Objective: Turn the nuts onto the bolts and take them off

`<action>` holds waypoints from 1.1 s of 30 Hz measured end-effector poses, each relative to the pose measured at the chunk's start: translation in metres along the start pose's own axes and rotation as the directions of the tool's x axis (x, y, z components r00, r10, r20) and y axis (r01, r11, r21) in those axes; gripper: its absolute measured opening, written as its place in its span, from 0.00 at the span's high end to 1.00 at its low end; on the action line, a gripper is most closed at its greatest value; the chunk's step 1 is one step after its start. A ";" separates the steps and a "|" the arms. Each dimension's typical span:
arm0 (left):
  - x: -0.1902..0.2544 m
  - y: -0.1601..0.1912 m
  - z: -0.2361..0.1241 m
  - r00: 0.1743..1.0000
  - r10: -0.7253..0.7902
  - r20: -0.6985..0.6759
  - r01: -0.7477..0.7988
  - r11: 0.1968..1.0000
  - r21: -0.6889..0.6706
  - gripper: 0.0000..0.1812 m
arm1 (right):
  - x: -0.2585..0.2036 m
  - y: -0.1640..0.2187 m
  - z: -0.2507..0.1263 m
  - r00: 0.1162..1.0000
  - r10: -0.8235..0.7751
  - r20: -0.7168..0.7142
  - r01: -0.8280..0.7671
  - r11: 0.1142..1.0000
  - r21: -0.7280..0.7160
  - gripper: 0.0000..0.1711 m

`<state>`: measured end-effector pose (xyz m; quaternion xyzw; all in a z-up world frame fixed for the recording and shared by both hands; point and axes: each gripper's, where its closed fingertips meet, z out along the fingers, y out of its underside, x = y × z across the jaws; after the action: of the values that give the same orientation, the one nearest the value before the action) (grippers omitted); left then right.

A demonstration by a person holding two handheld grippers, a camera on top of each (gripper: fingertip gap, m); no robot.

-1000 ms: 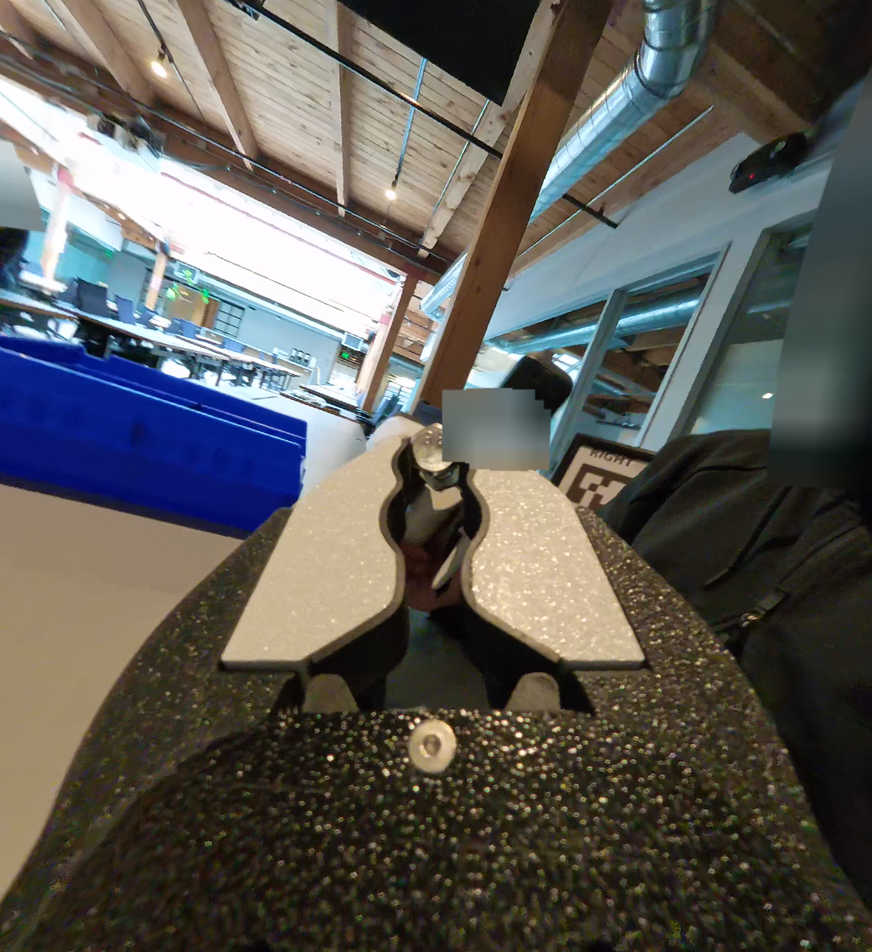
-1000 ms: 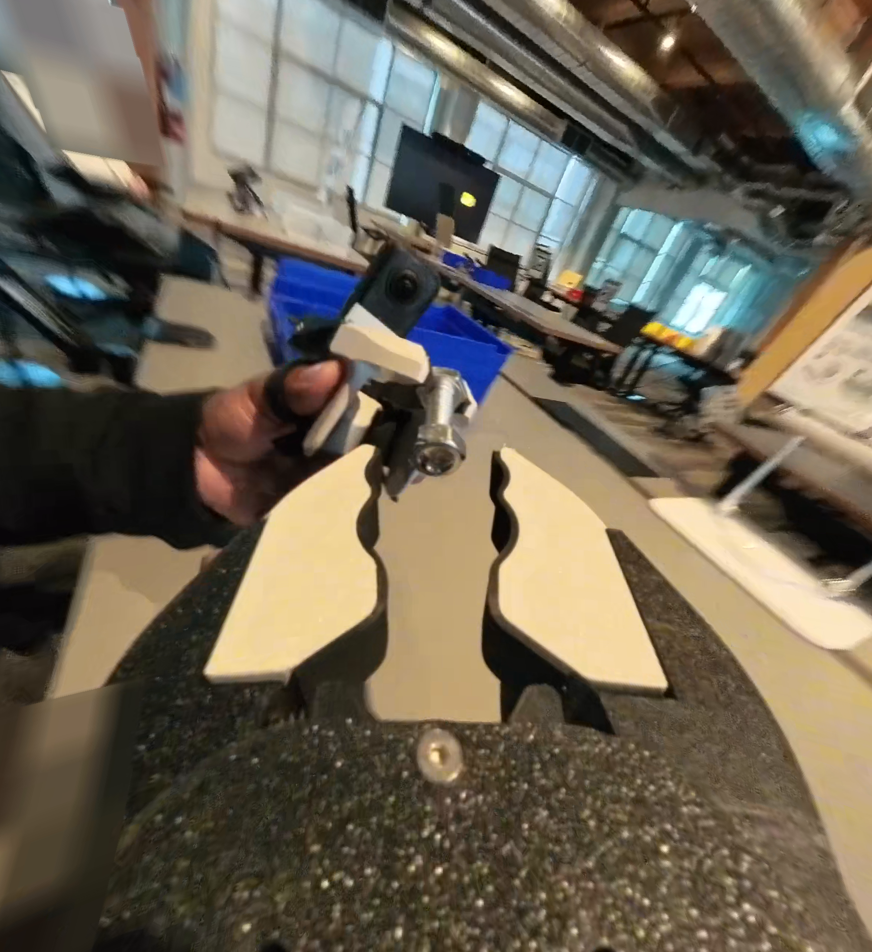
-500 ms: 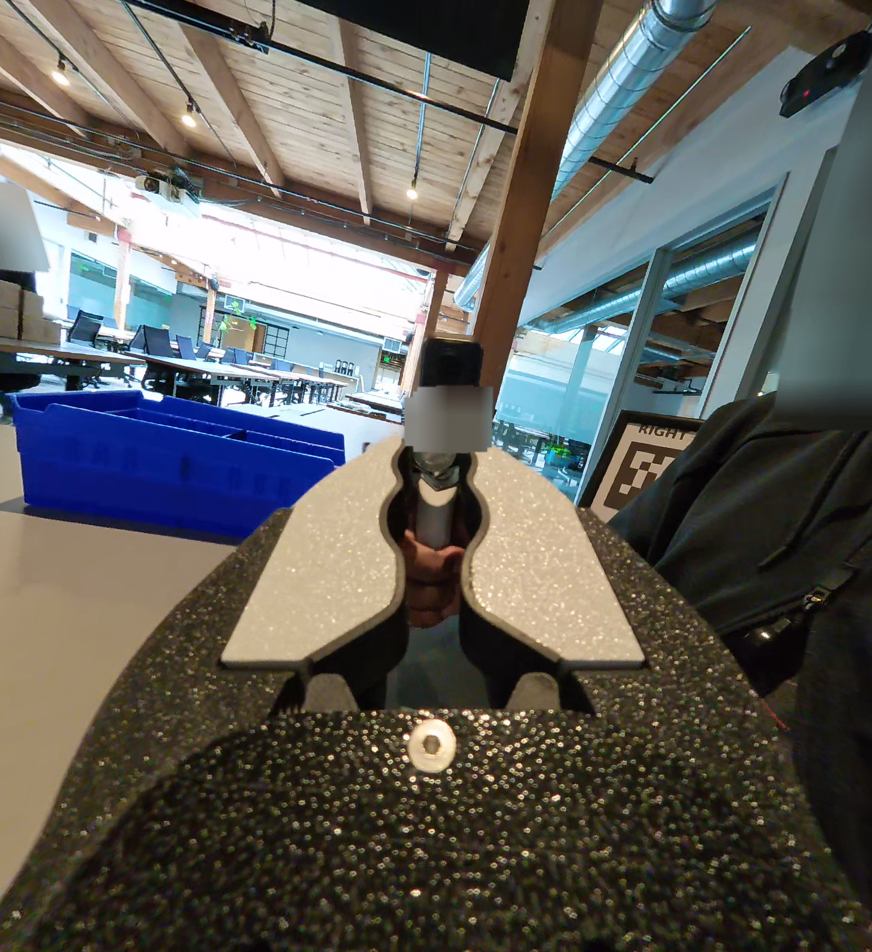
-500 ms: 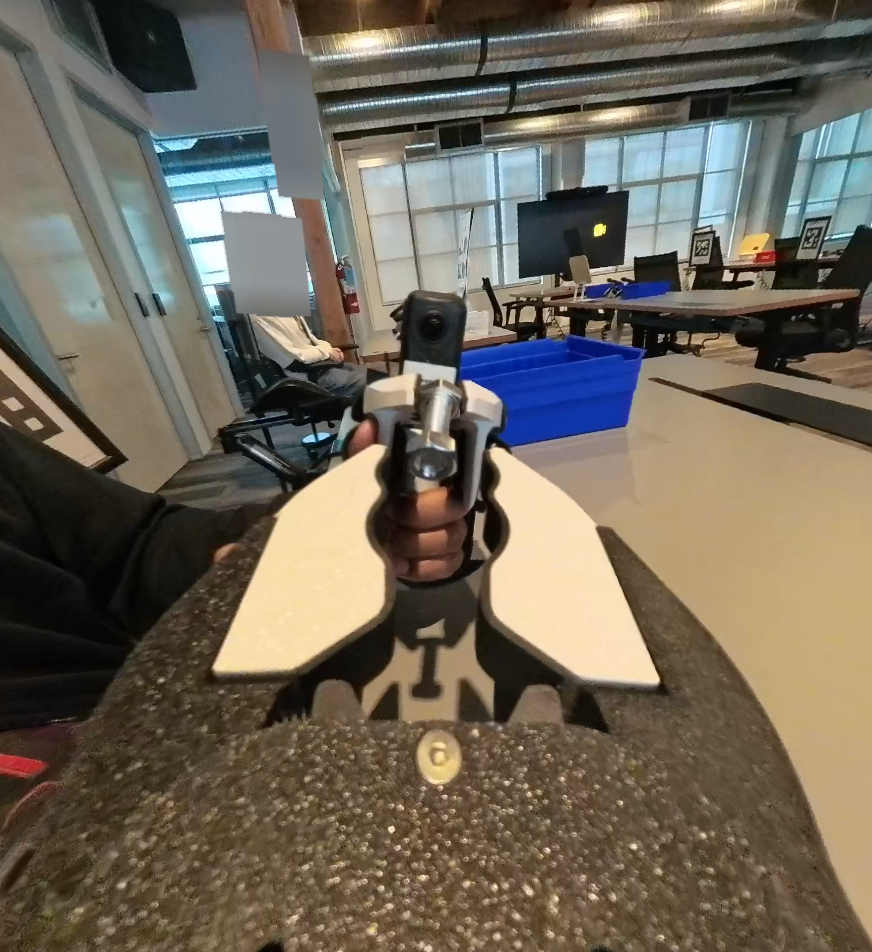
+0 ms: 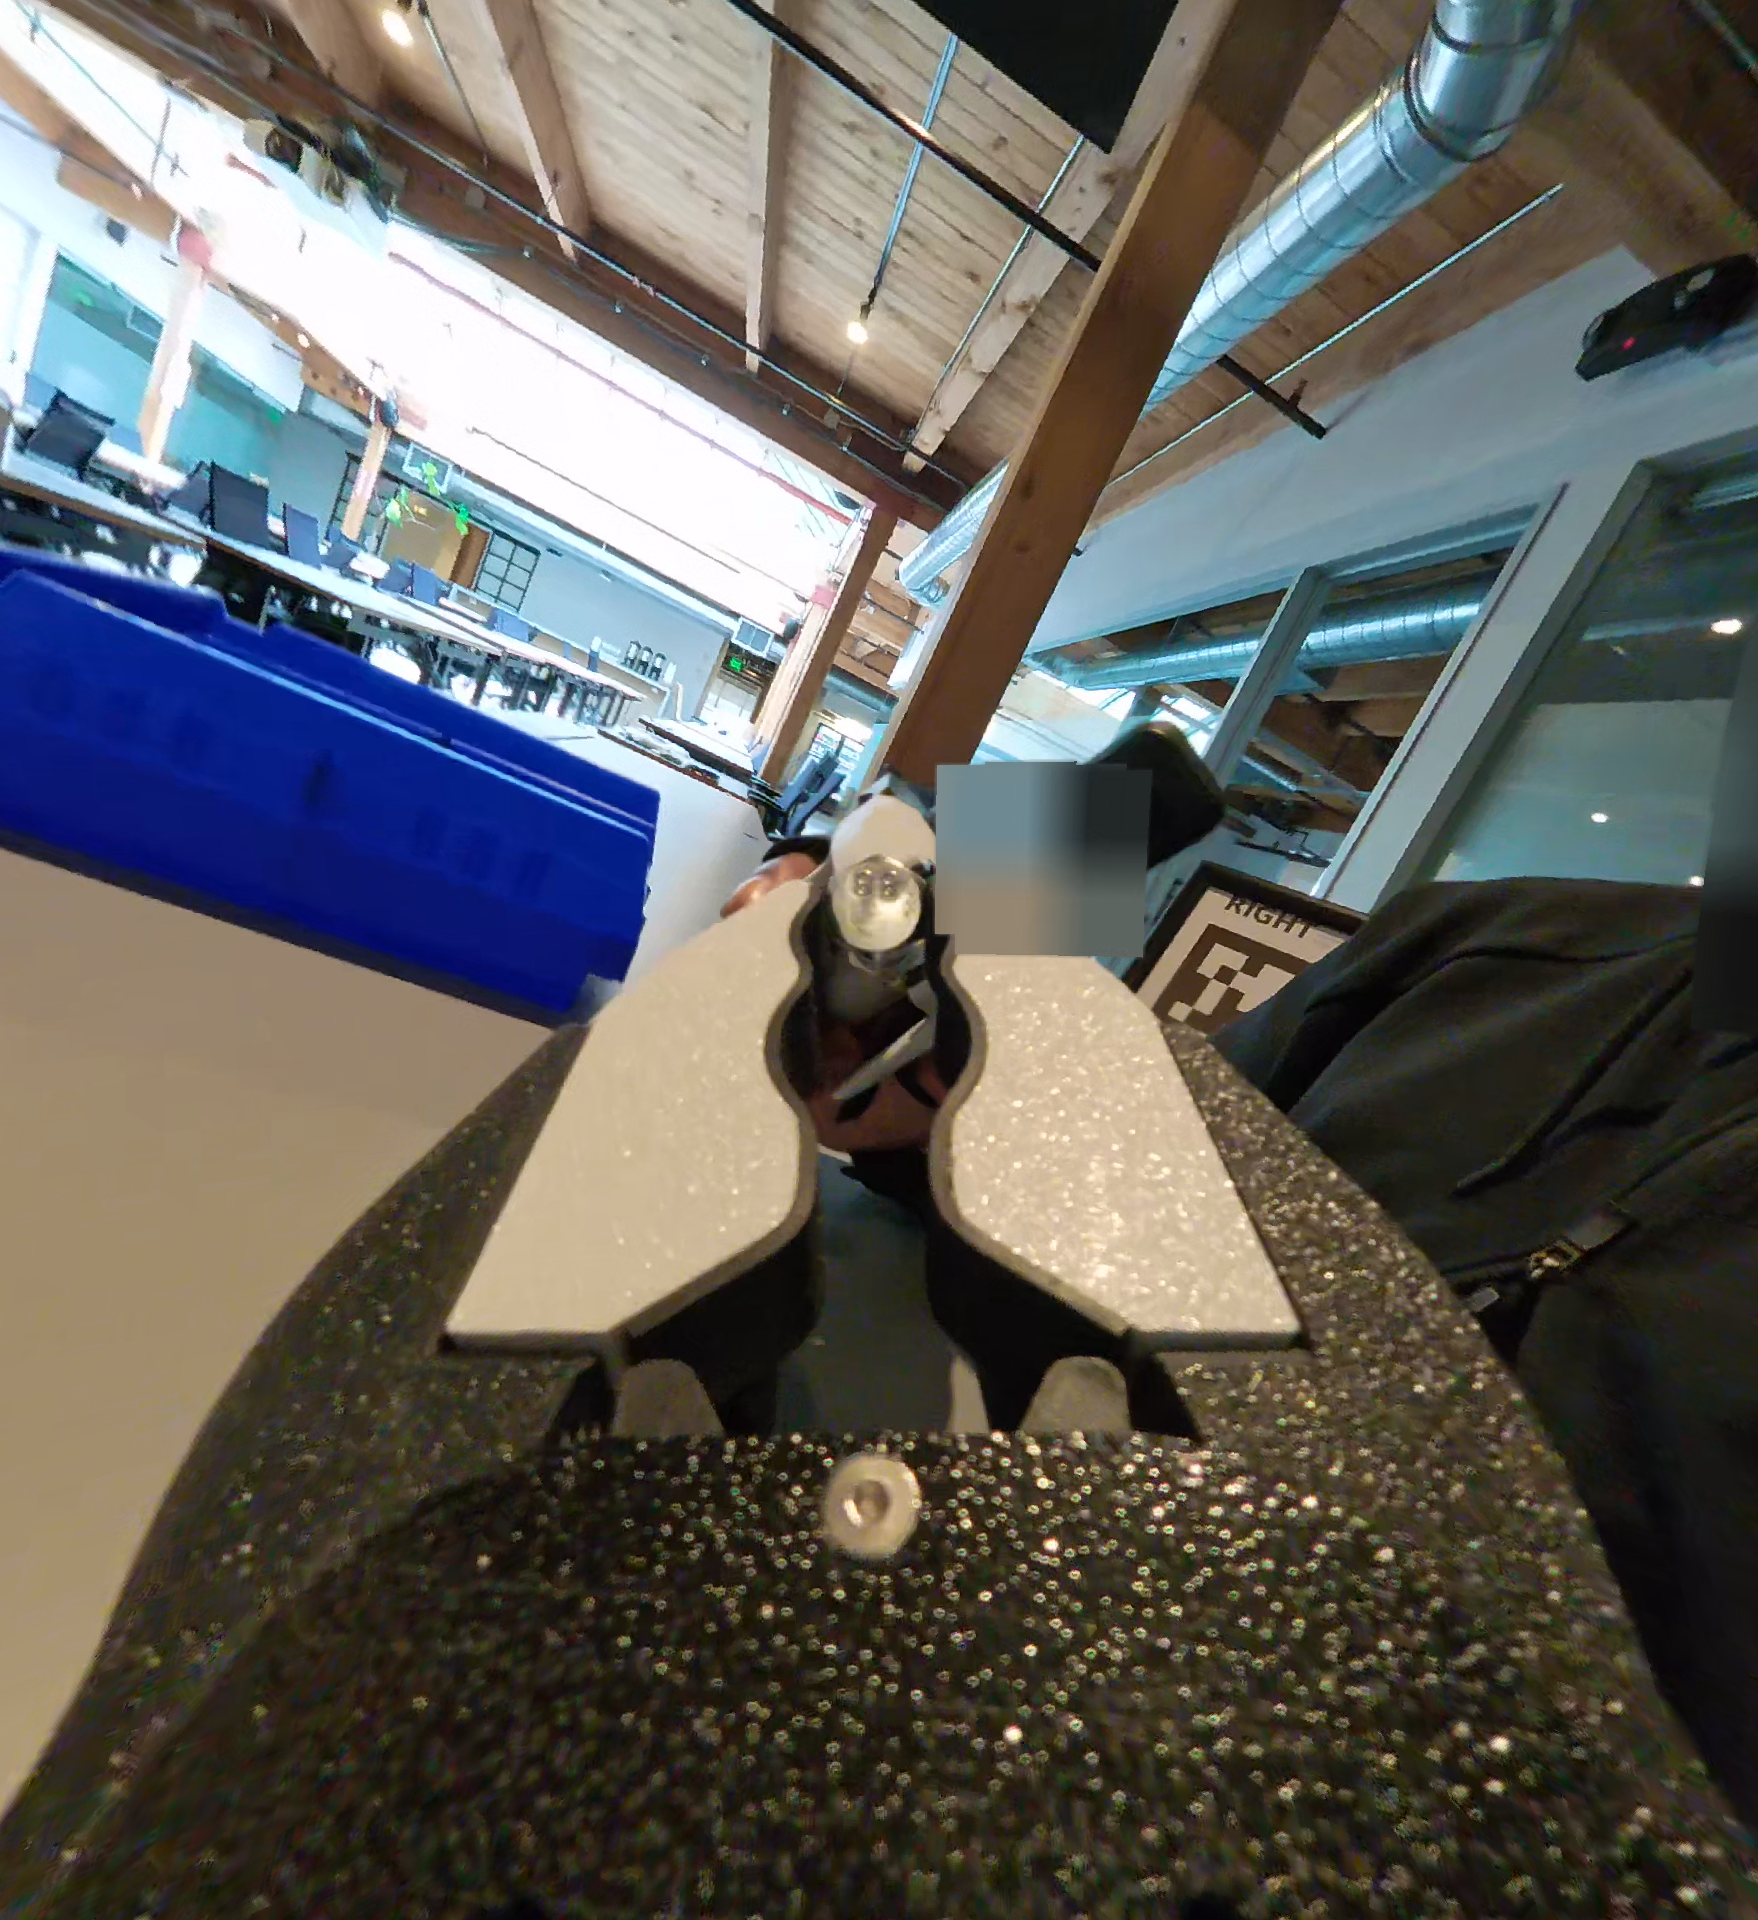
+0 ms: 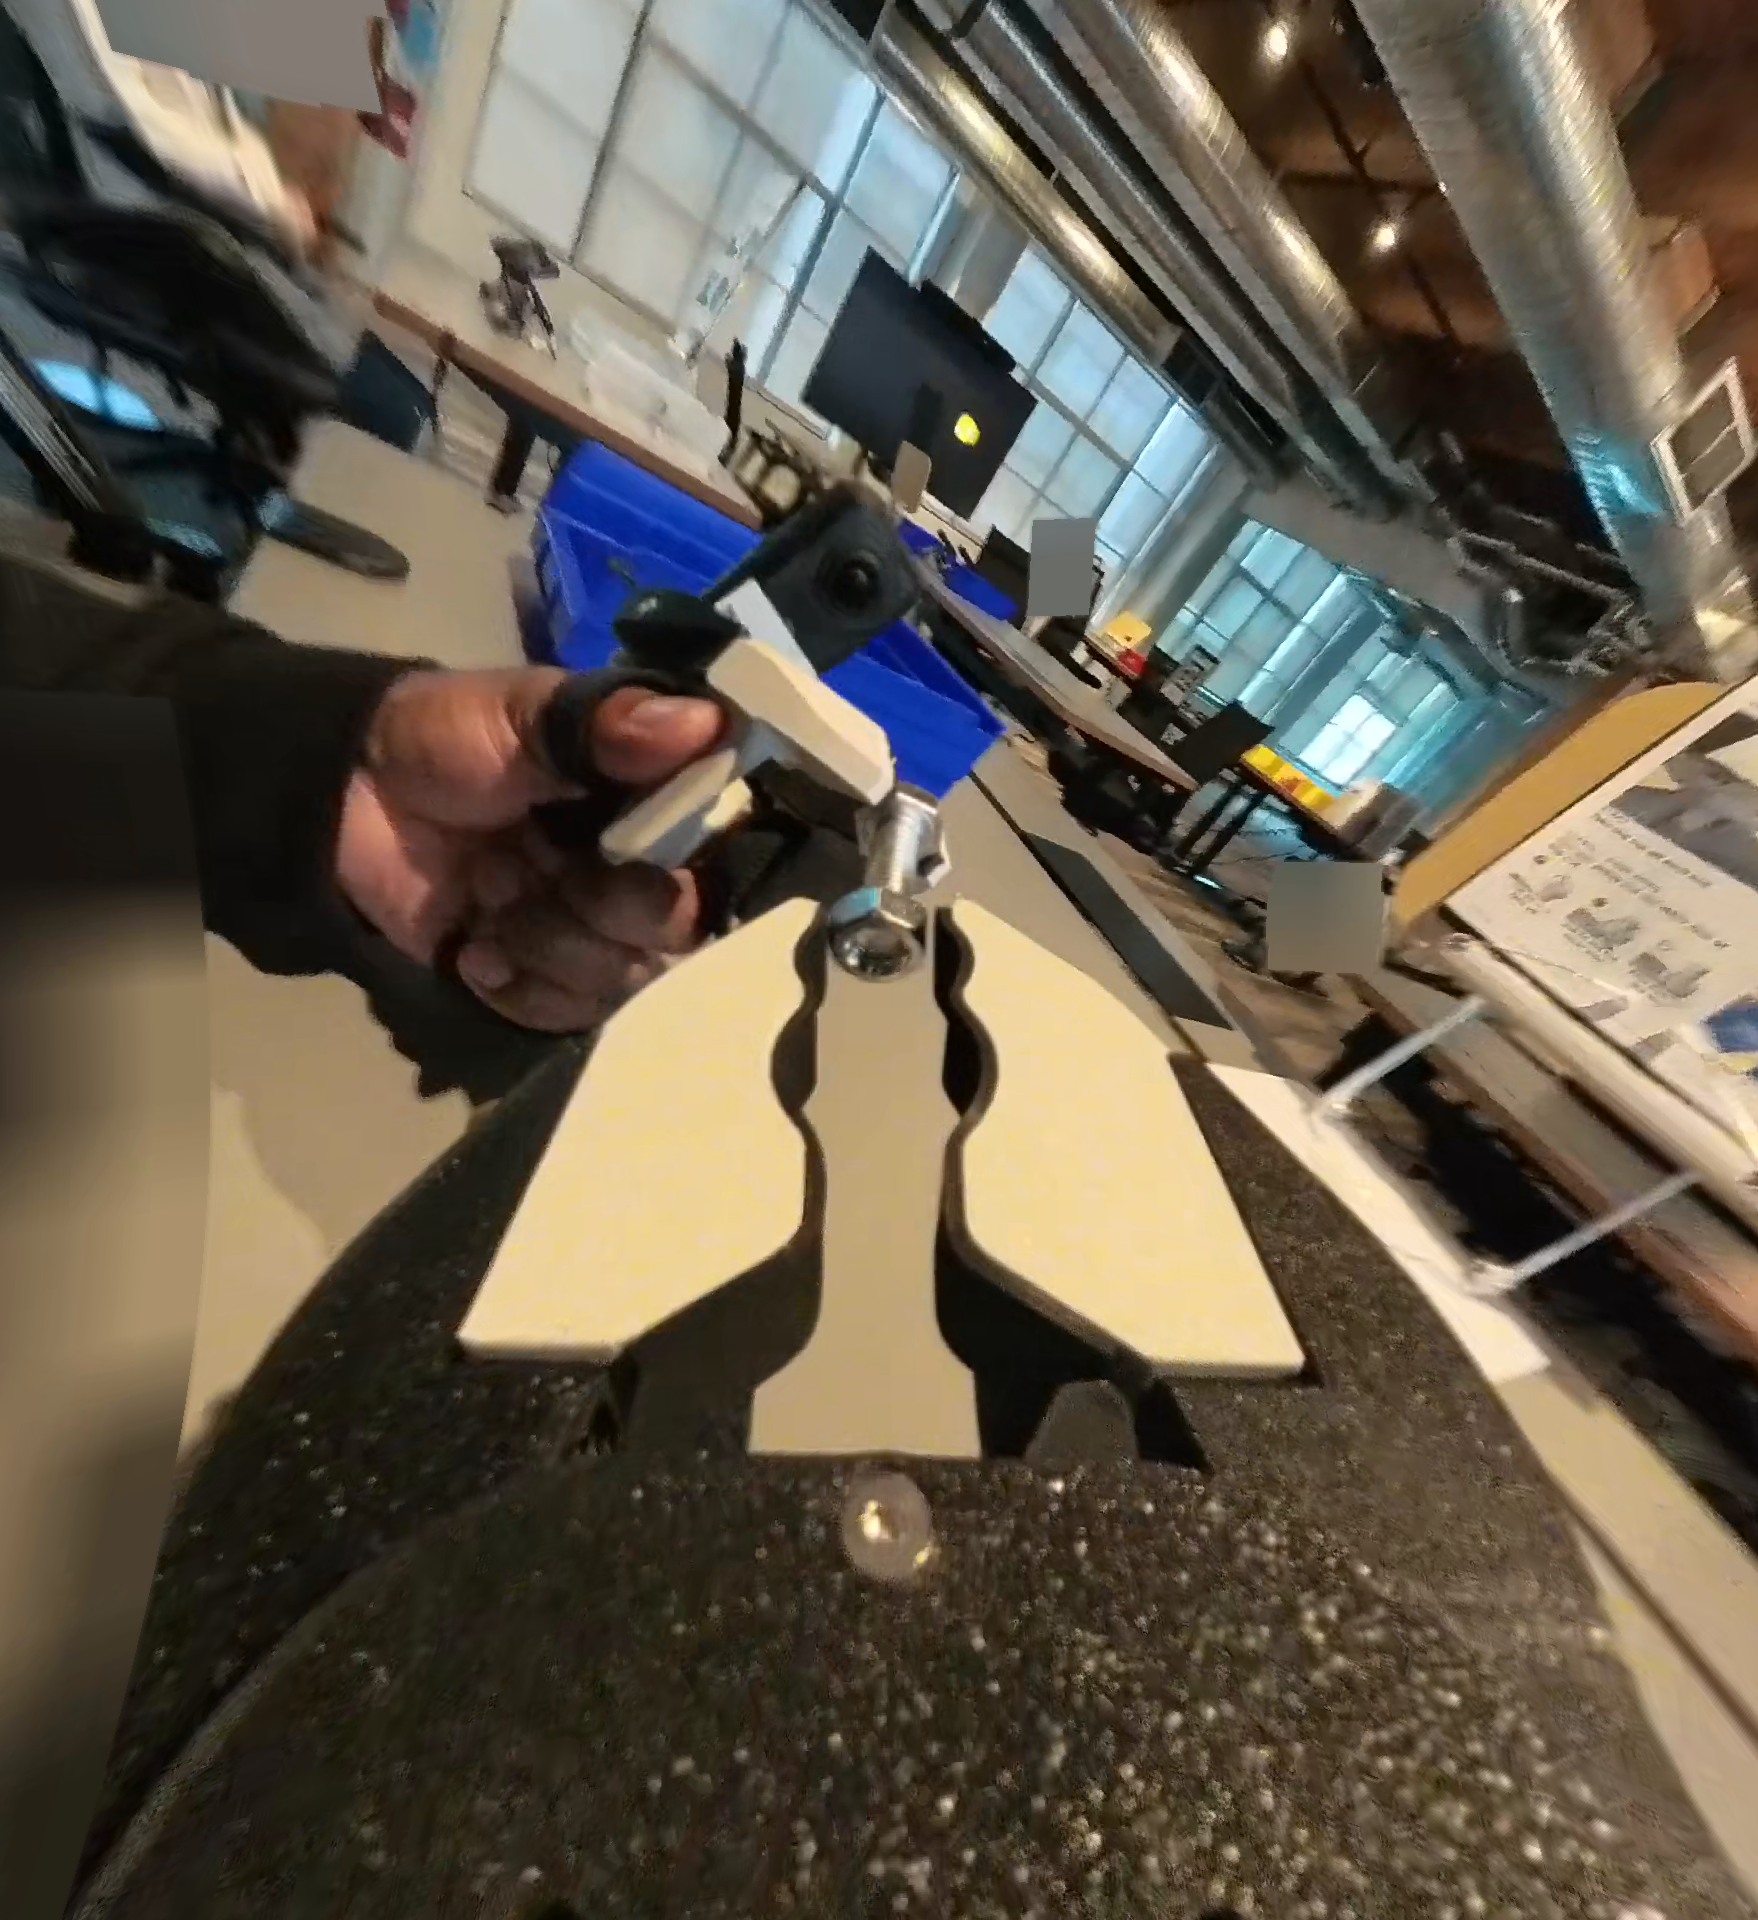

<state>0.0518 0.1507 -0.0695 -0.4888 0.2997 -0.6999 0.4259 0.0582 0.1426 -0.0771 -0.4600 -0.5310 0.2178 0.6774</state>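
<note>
Now tilted, no longer level as half a second ago: left gripper (image 5: 870,935), seen from the right wrist view at upper left rather than dead ahead. Bolt (image 6: 901,847) now slanting down, nut (image 6: 873,935) lowest, right at the tips of the right gripper (image 6: 875,920), whose fingers (image 6: 1051,1049) now stand narrower apart. Blue bin (image 5: 283,769) larger, nearer the left edge.

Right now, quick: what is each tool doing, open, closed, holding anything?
Left tool: closed on the bolt.
Right tool: open, its tips either side of the nut on that bolt's end, not gripping.
</note>
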 end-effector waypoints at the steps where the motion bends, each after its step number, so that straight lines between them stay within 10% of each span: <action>1: 0.002 -0.002 0.000 1.000 0.029 -0.001 -0.029 1.000 0.005 0.91 | 0.001 -0.004 0.000 0.998 0.059 0.011 -0.059 0.998 0.031 0.85; 5: 0.011 -0.010 -0.001 0.992 0.127 -0.001 -0.127 0.991 0.032 0.91 | 0.004 -0.009 0.000 0.941 0.326 0.096 -0.333 0.939 0.080 0.72; 18: 0.020 -0.010 0.003 0.951 0.307 0.036 -0.307 0.952 -0.006 0.91 | -0.003 -0.018 0.002 0.641 0.670 0.374 -0.739 0.671 0.065 0.85; 28: 0.003 0.001 0.002 0.999 0.041 -0.002 -0.041 0.999 -0.016 0.91 | 0.000 -0.001 0.001 0.983 0.170 0.063 -0.171 0.985 0.006 0.90; 33: -0.003 0.005 0.000 0.993 -0.106 -0.043 0.106 0.994 -0.005 0.91 | 0.000 0.007 0.001 0.944 -0.321 -0.079 0.307 0.939 -0.158 0.90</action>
<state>0.0537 0.1508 -0.0745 -0.4893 0.2833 -0.7316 0.3809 0.0585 0.1464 -0.0833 -0.4275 -0.5762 0.0440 0.6952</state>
